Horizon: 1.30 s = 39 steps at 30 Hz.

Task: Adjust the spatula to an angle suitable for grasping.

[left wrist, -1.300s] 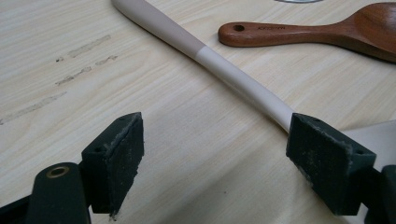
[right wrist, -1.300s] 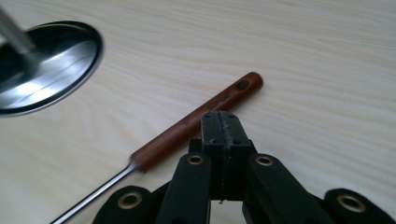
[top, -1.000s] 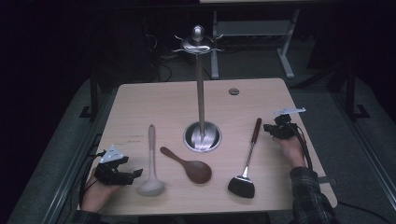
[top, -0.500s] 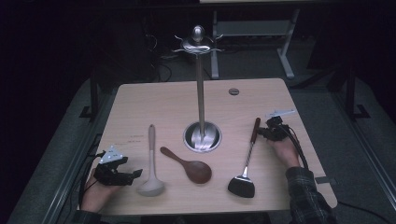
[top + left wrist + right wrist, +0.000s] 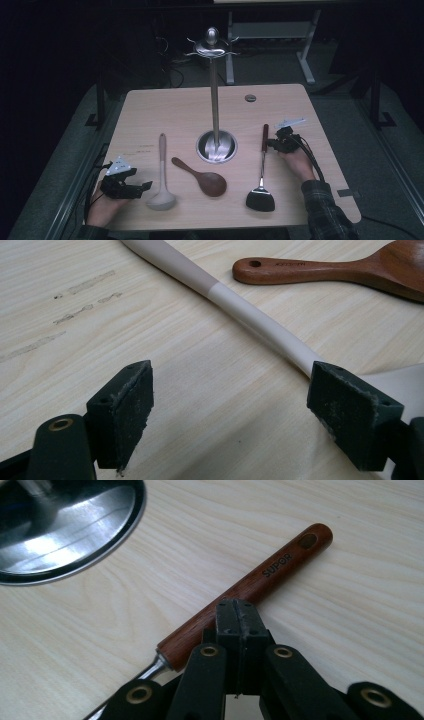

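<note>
Closing In On The Spatula Handle

Lying on the table (image 5: 150,107), right of the stand's base, your spatula (image 5: 261,170) has its wooden handle pointing away from you and its black blade nearest your edge. Your right gripper (image 5: 273,144) sits just beside the upper handle, its fingers (image 5: 235,617) pressed together with nothing between them; in the right gripper view their tips meet right at the handle's side, though you cannot tell whether they touch it. The handle (image 5: 250,587) runs diagonally there, its printed end up and to the right.

Further left stands the stand (image 5: 214,100), its round steel base (image 5: 65,525) close to the handle. A wooden spoon (image 5: 202,177) lies left of that, then a pale ladle (image 5: 161,175). Your left gripper (image 5: 131,189) rests near the table's left front corner, fingers (image 5: 125,410) spread wide over bare wood, one of them just by the ladle's neck (image 5: 260,325).
</note>
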### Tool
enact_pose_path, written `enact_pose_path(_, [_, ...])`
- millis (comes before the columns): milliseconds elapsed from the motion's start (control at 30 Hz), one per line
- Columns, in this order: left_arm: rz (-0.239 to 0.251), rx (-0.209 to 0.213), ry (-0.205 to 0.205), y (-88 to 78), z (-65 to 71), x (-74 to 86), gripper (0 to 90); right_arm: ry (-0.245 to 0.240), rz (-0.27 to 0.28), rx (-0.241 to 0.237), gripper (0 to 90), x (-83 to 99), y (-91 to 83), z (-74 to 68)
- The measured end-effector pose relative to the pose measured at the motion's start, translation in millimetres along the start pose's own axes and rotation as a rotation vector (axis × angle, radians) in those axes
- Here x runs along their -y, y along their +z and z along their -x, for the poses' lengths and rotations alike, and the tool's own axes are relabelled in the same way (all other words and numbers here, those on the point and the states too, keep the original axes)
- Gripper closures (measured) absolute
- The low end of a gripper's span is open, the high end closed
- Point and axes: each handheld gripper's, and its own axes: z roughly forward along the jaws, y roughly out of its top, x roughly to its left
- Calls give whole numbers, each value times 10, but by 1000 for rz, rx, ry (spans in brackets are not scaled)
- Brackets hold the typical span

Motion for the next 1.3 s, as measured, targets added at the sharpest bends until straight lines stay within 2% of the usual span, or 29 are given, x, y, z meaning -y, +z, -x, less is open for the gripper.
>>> enact_pose_path(300, [11, -5, -5, -15, -13, 5, 182, -52, -8, -26, 900, -36, 51, -137])
enact_pose_path(1000, [9, -5, -10, -30, -19, 11, 182, -107, -22, -92, 900, -97, 145, -355])
enact_pose_path(1300, [8, -3, -9, -28, -15, 14, 182, -141, -33, -133, 900, -136, 192, -509])
